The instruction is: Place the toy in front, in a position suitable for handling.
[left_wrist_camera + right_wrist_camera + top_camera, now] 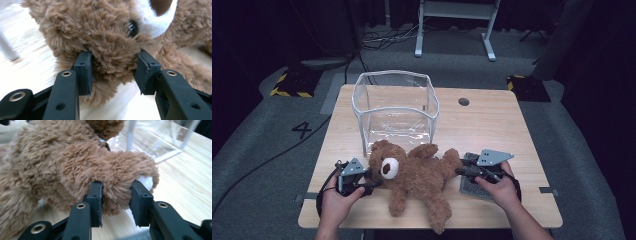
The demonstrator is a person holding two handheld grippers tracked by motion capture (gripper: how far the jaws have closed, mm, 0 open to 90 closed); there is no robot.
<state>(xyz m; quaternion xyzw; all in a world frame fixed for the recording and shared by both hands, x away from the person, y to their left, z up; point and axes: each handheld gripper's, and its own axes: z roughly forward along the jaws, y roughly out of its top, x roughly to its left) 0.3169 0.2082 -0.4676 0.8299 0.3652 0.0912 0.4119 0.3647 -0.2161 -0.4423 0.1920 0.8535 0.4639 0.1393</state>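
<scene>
On the near left of the tabletop (pixel 512 125), the left gripper (pixel 371 184) has its jaws about half closed and pressed into the fur at the side of the teddy bear's (pixel 414 175) head, just below the black eye in the left gripper view. The bear lies sprawled across the near middle, head to the left, one leg hanging over the near edge. It looks light, soft and floppy, so the plush will squash and the body sag between two holds; bulky parts such as head and paw give the firmest bite. Just beyond it stands a clear soft-walled bin (pixel 394 107), open on top, whose near wall would block a low carry. On the right, the right gripper (pixel 460 171) pinches the bear's paw, jaws partly closed, above a grey pad (pixel 472 186).
</scene>
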